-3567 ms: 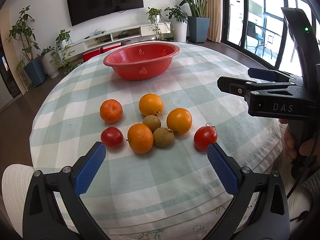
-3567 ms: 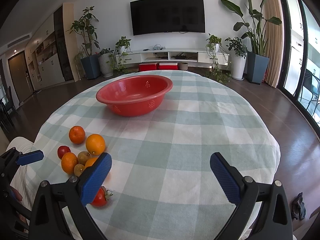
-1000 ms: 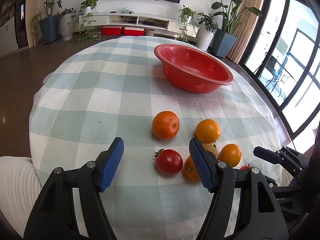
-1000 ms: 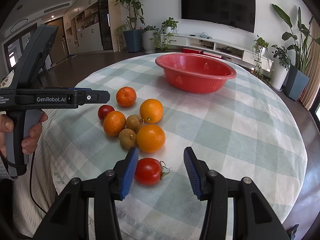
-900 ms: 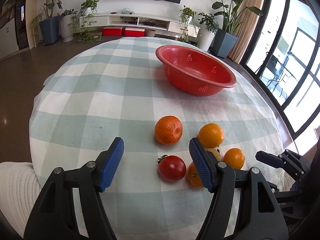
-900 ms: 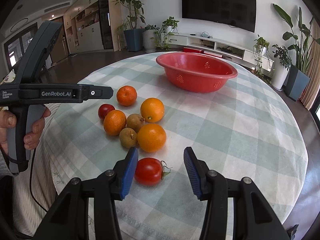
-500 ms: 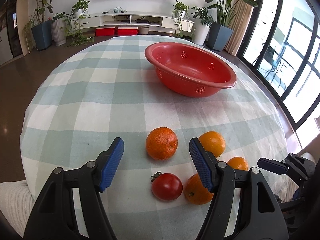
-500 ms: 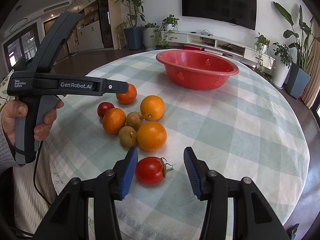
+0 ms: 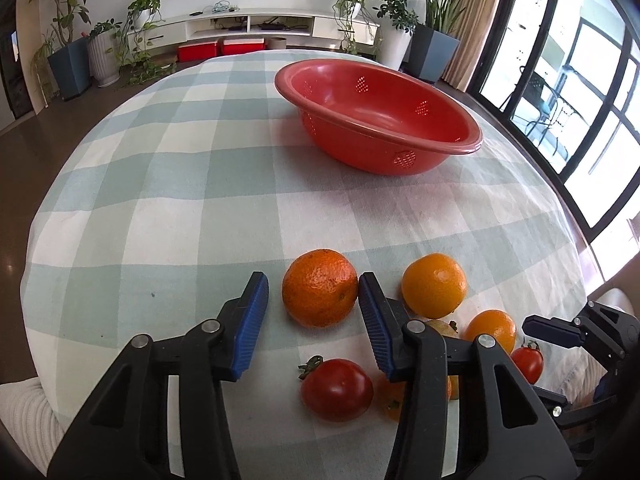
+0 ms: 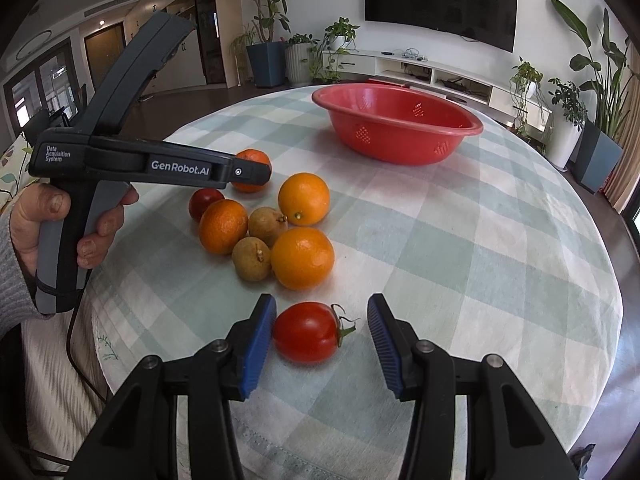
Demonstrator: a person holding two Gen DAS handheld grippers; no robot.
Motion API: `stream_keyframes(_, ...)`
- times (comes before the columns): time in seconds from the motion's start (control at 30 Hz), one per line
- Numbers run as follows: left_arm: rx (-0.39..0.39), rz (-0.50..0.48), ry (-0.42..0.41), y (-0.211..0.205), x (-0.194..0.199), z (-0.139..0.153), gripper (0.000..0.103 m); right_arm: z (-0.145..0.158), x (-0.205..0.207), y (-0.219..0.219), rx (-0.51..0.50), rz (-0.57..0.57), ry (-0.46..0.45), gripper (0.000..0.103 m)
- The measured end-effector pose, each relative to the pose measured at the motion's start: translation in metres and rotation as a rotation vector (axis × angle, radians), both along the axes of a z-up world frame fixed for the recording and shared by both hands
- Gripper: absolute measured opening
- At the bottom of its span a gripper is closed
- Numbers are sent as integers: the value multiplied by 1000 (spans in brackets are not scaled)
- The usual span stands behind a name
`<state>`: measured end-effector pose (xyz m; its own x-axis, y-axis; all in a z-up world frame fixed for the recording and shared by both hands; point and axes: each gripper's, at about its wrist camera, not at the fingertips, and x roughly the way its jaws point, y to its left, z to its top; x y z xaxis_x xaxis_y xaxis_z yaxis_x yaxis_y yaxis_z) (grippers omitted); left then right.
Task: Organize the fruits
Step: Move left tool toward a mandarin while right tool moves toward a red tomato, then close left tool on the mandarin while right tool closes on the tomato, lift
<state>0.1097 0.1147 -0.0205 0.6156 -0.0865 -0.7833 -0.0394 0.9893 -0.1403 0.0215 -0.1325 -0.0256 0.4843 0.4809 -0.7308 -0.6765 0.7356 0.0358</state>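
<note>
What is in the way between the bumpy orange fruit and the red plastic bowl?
Nothing visible. Only bare checked tablecloth lies between the bumpy round orange and the red plastic bowl. The left gripper is closing around that orange; the other fruits sit beside and behind it.

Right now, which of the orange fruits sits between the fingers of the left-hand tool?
The rough-skinned, darker orange farthest from the person, nearest the red bowl. The left gripper is closing around it; the smoother oranges lie outside the fingers.
</note>
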Motion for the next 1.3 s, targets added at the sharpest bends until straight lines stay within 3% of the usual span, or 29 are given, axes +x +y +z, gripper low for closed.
stream_keyframes(0.17,-21,-10,9,2,4,-4,37,-2,1,-1,-5,-5,10,50)
stream_keyframes(0.27,-21,-12,13,3,6,-6,37,-1,1,-1,2,-7,18,44)
stream_keyframes(0.73,-32,-16,10,4,5,-7,36,-1,5,-6,22,-29,43,40)
stream_keyframes(1.1,-62,-19,-1,7,1,-3,35,4,17,-25,119,-90,91,40)
stream_keyframes(1.3,-80,-21,-8,9,0,2,35,10,26,-37,222,-112,137,40)
